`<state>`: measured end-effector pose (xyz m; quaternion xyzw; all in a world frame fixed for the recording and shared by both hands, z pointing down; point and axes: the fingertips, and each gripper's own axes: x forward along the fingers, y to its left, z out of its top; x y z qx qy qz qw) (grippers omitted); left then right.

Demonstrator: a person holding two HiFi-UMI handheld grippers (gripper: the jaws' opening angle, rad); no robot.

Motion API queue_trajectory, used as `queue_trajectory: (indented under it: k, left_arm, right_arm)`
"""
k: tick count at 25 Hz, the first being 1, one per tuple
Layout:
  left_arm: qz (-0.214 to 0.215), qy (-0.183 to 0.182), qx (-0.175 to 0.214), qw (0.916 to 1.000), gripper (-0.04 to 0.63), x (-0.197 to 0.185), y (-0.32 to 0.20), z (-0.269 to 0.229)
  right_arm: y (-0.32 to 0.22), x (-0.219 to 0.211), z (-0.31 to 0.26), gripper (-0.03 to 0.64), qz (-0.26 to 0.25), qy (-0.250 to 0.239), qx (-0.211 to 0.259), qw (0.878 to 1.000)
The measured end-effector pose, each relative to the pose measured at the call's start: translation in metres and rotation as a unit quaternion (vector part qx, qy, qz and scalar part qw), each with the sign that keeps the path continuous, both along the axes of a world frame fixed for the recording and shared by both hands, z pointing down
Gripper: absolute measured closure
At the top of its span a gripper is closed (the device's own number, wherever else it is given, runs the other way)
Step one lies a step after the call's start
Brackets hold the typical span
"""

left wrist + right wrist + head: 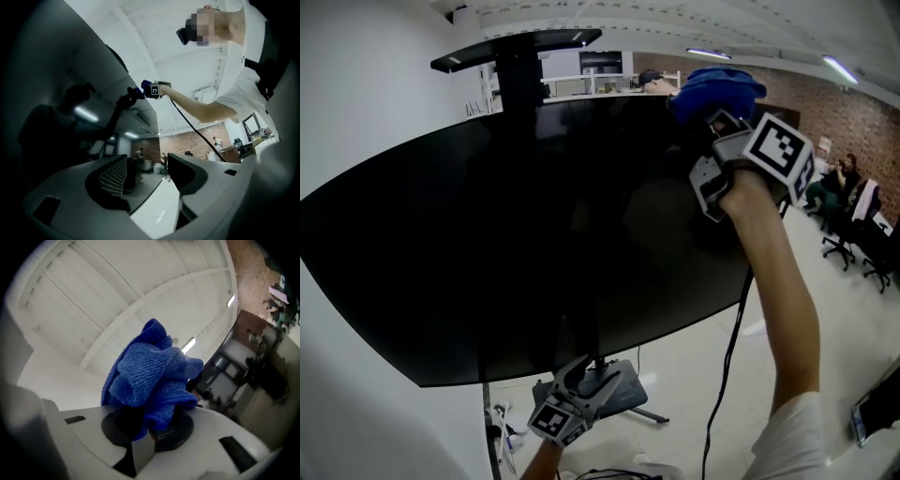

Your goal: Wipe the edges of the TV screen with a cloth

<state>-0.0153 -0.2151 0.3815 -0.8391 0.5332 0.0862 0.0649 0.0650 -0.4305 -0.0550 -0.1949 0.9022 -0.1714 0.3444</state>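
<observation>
Cloth placement decides this step. The blue wad sits at the upper right corner of the TV screen, pinched between the fingers of the right gripper. The right gripper view shows them clamped on one fold, with most of the fabric bulging out ahead. Whether the fabric actually presses on the rim is hard to tell from these views. To wipe well, I judge that the bulging wad should lead, so that soft fabric and not hard plastic meets the edge. The stroke should follow the rim in one steady pass under light pressure, since the screen stands on a floor stand and could rock. The left gripper hangs low beneath the bottom edge, near the stand base, its fingers spread with nothing between them. It could brace the lower rim. The cable trailing below the raised arm may snag.
</observation>
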Motion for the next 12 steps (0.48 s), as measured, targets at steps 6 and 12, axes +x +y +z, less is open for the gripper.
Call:
queue_trajectory:
  k: [6,12]
  left_arm:
    - [0.007,0.007,-0.01,0.9999,0.344,0.037,-0.01,0.008]
    - [-0.056,-0.013,-0.006,0.9983,0.344,-0.007,-0.016,0.025]
  right_arm:
    - [-0.052,0.094,0.069,0.546,0.083,0.062,0.006,0.995]
    - [-0.018,0.071,0.242,0.546,0.043,0.247,0.1,0.963]
